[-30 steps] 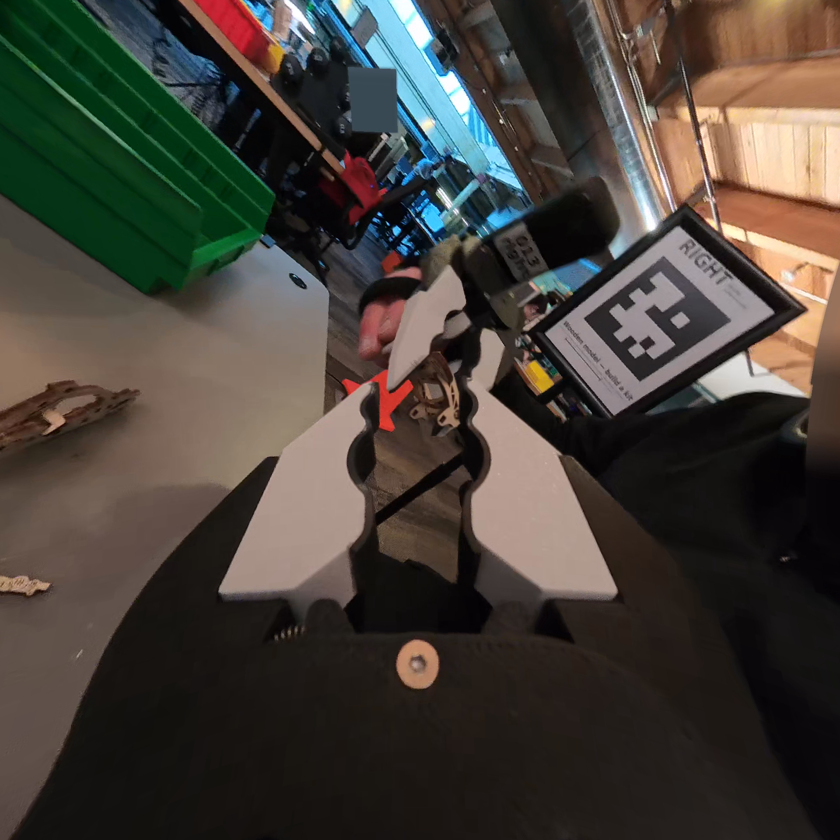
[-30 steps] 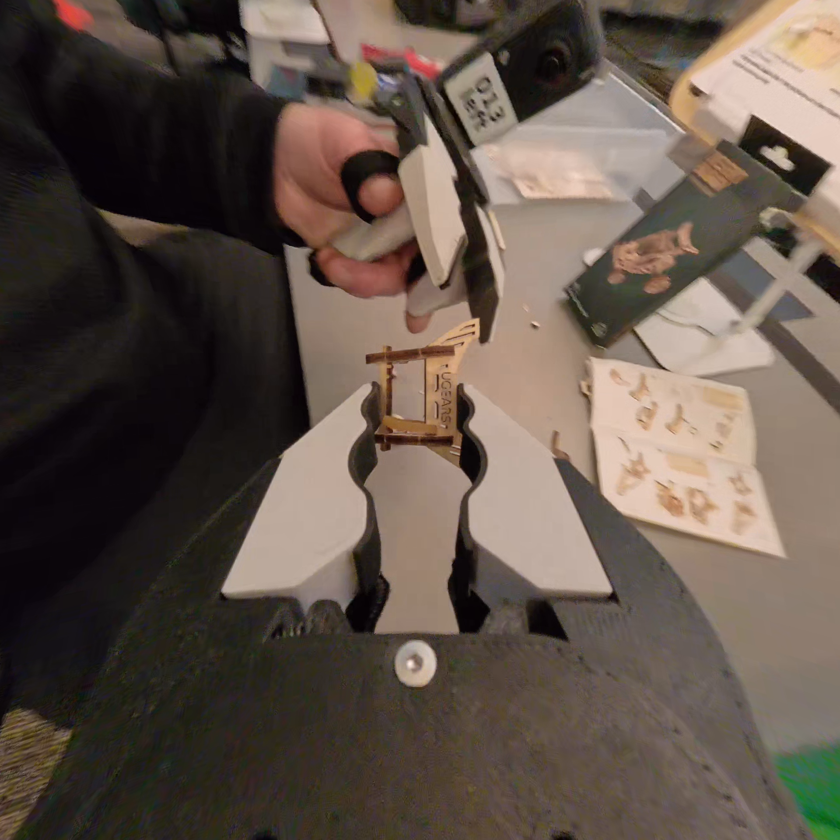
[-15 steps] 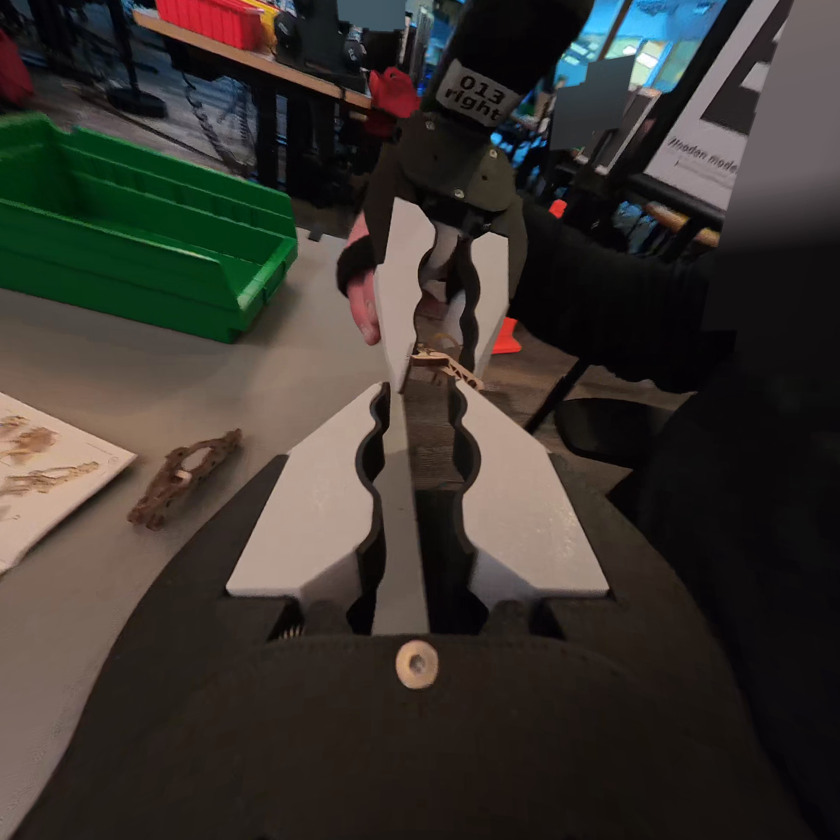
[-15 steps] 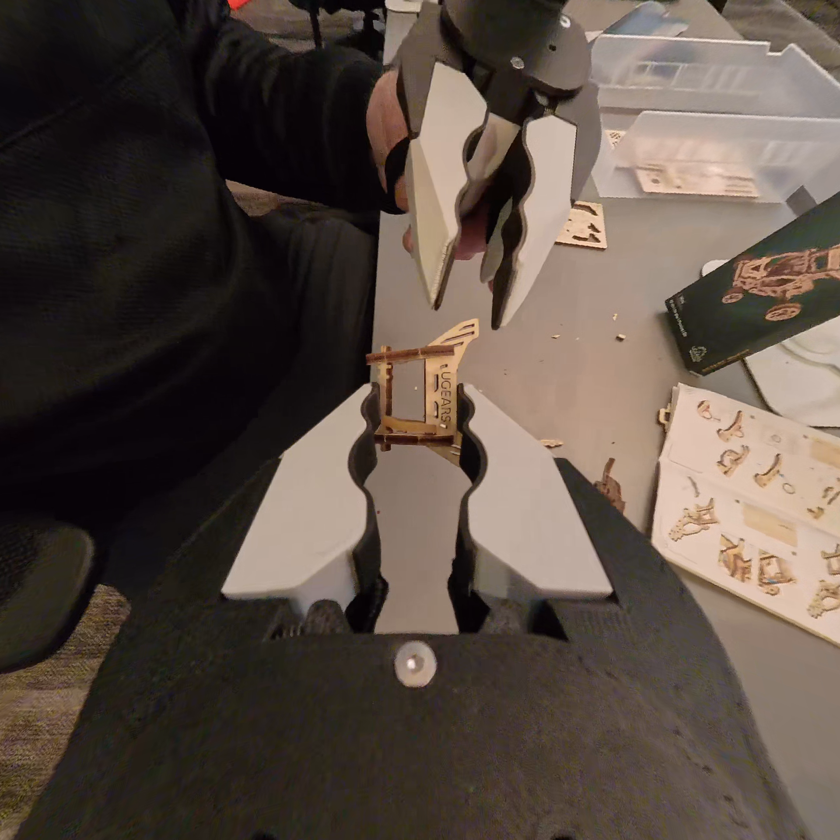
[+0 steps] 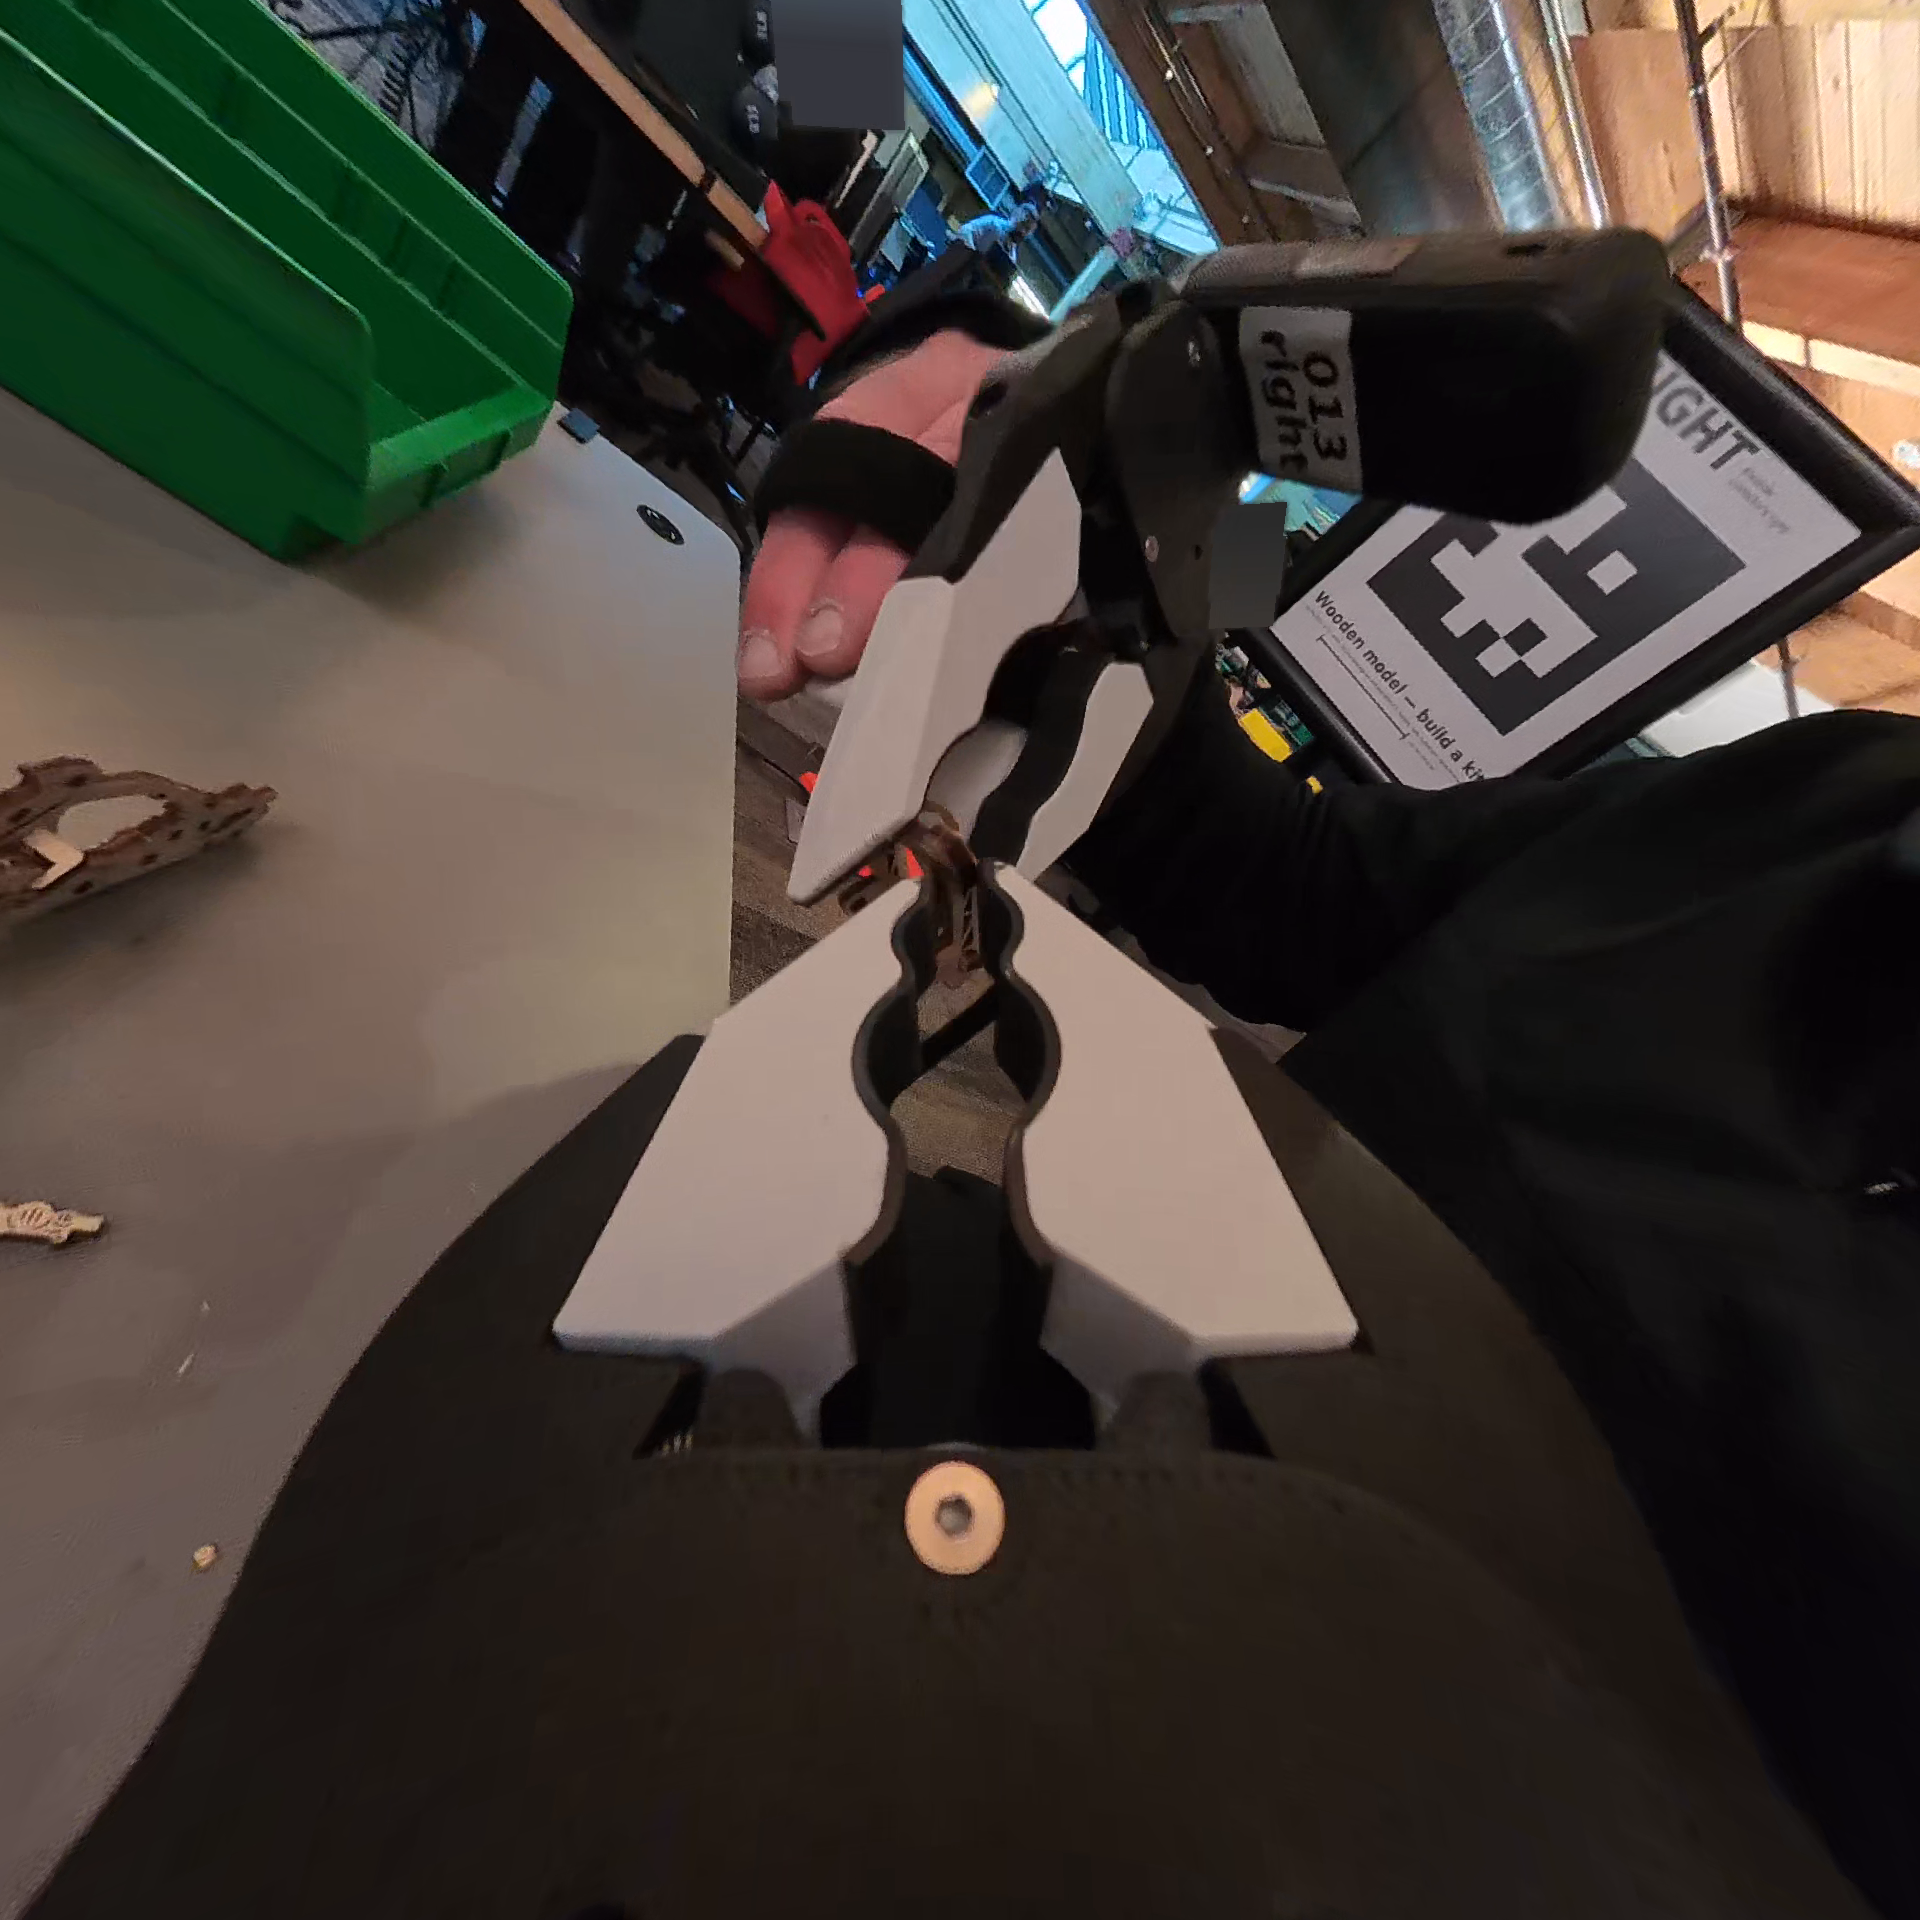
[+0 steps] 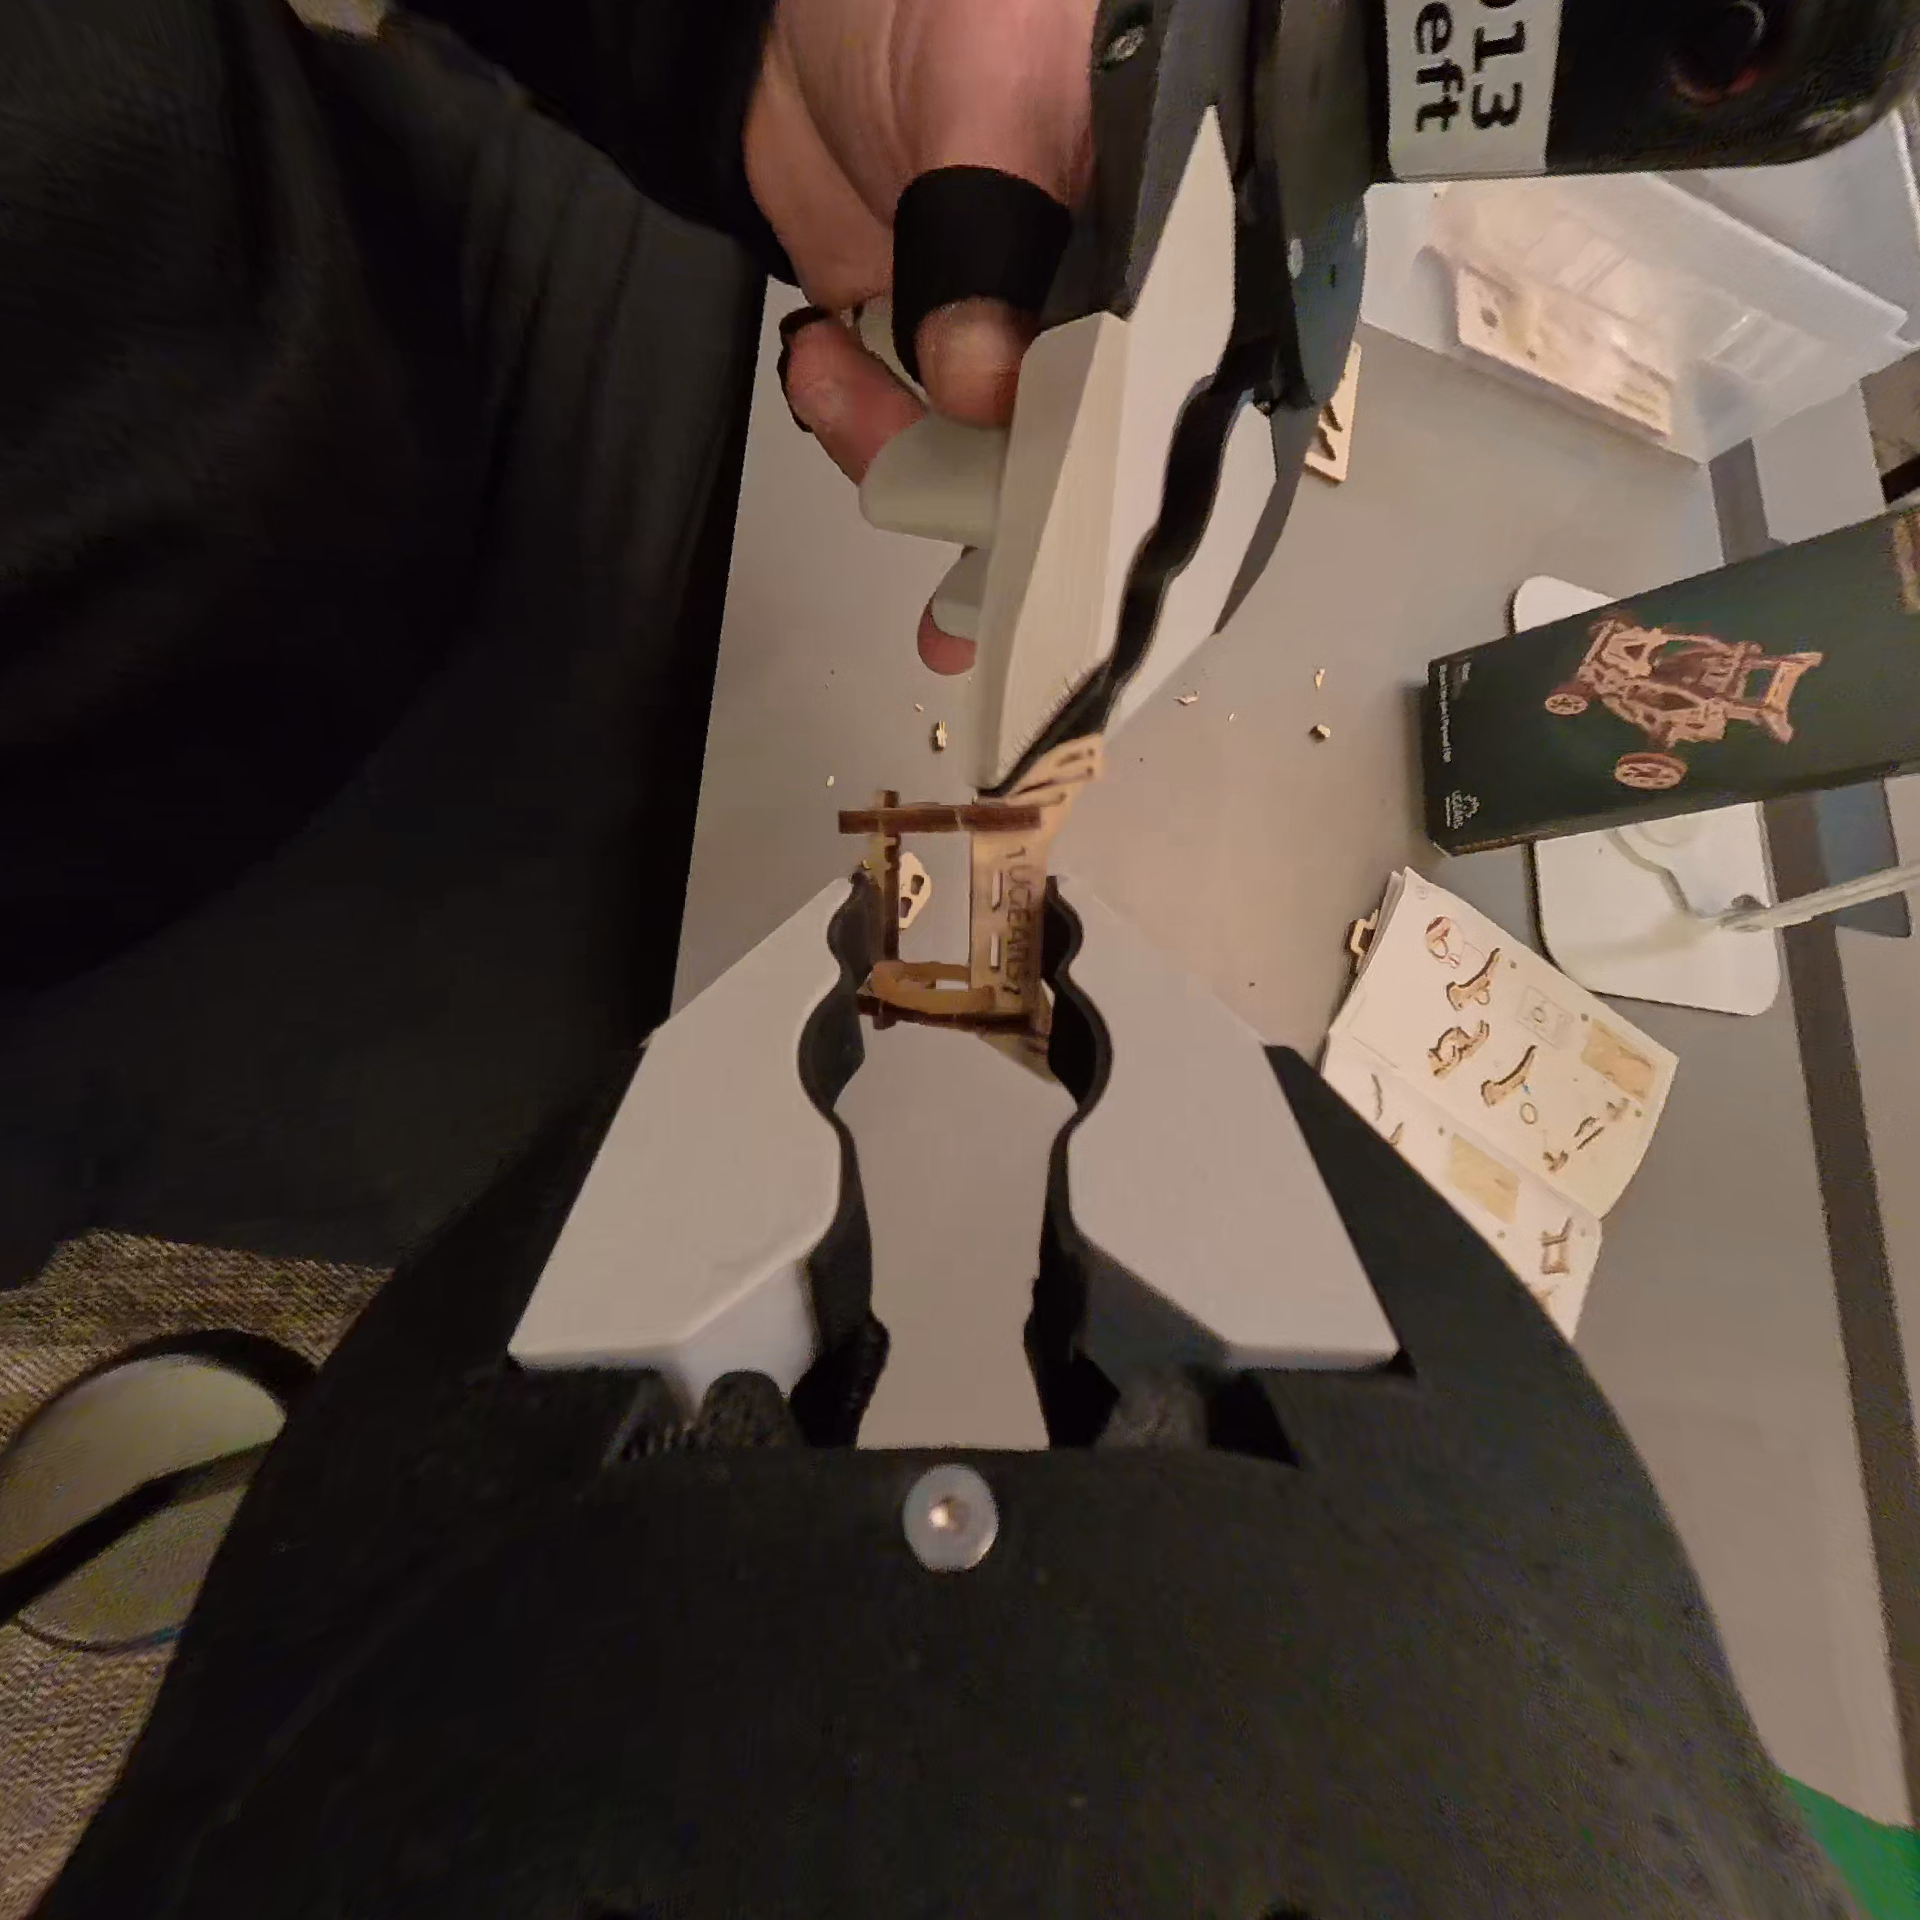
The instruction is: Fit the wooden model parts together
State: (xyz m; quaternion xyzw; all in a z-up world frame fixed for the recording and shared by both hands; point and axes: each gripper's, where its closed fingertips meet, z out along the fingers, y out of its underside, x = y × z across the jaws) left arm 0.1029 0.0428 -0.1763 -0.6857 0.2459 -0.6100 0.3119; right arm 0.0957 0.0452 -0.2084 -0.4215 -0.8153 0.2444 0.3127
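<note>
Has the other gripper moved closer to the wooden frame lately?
Yes. The left gripper now touches the wooden frame; earlier it hung apart from it.

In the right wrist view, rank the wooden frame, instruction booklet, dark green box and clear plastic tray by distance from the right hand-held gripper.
1. Wooden frame, held between the right hand-held gripper tips.
2. Instruction booklet, lying open to the right.
3. Dark green box, farther right, propped up.
4. Clear plastic tray, upper right, at the table's far end.

The wooden frame (image 6: 951, 935) sits between the right gripper (image 6: 956, 904) fingers, the left gripper (image 6: 1023, 774) just beyond, the booklet (image 6: 1496, 1081) to the right.
</note>
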